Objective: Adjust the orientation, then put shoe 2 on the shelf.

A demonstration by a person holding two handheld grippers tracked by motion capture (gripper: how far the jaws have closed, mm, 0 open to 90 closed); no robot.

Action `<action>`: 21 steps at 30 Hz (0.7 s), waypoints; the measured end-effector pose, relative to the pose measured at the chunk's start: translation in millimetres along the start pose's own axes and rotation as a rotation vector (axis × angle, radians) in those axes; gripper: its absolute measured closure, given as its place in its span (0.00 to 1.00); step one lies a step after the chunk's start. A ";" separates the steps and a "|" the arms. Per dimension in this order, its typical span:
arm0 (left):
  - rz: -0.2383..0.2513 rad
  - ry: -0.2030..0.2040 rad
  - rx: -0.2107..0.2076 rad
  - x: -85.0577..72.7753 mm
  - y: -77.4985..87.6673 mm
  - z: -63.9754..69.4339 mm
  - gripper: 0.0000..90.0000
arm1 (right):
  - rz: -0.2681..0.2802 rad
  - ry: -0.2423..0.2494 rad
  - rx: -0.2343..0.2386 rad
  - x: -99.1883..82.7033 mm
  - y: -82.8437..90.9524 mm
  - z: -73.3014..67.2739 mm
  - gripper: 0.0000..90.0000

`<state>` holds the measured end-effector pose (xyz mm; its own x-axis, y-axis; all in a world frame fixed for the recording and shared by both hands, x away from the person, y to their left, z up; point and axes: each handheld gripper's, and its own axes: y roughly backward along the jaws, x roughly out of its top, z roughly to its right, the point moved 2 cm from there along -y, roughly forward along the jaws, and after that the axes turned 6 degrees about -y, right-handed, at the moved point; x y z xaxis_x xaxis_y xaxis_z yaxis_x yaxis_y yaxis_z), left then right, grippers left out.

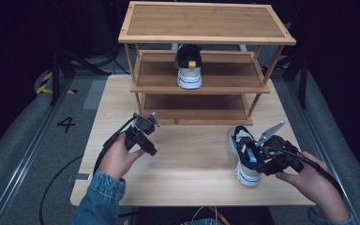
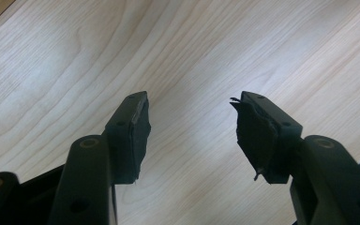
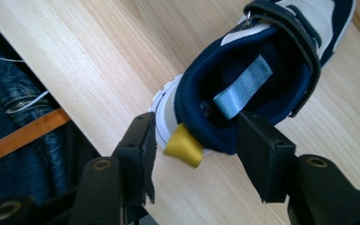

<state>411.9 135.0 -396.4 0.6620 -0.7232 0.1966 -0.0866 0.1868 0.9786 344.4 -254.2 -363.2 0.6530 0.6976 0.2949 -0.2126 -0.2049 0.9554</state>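
Two sneakers share the scene: one (image 1: 189,69) stands on the middle shelf of the wooden rack (image 1: 206,37), the other sneaker (image 1: 244,154) lies on the table (image 1: 187,173) near its right edge. The right gripper (image 3: 194,140) straddles that shoe's heel collar beside the yellow pull tab (image 3: 183,146), jaws spread, pads not pressing. The left gripper (image 2: 190,133) hangs over bare tabletop, jaws apart, holding nothing.

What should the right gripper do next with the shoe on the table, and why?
Probably close on the heel. The right gripper has its jaws open on either side of the shoe's heel collar, by the yellow tab, not yet pinching. The other shoe already stands on the rack's middle shelf, so this one likely goes there.
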 end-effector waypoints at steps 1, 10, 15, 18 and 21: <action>-0.005 0.009 0.000 -2.9 0.2 -2.2 0.51 | 0.000 0.000 0.002 2.1 -2.7 1.1 0.52; -0.004 0.066 0.003 -20.8 0.3 -13.0 0.50 | -0.053 0.014 0.055 16.2 -30.0 6.2 0.51; -0.011 0.095 -0.006 -29.2 -3.5 -18.6 0.49 | -0.106 0.017 0.079 19.0 -41.4 7.0 0.57; -0.013 0.117 -0.015 -32.5 -5.0 -22.4 0.49 | -0.149 0.036 0.095 18.1 -48.6 5.5 0.61; -0.013 0.115 -0.017 -33.4 -6.3 -26.4 0.48 | -0.180 0.051 0.098 17.6 -55.0 3.4 0.64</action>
<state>409.9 175.6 -410.7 0.7438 -0.6451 0.1747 -0.0653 0.1900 0.9796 370.0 -233.0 -410.4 0.6361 0.7621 0.1205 -0.0226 -0.1378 0.9902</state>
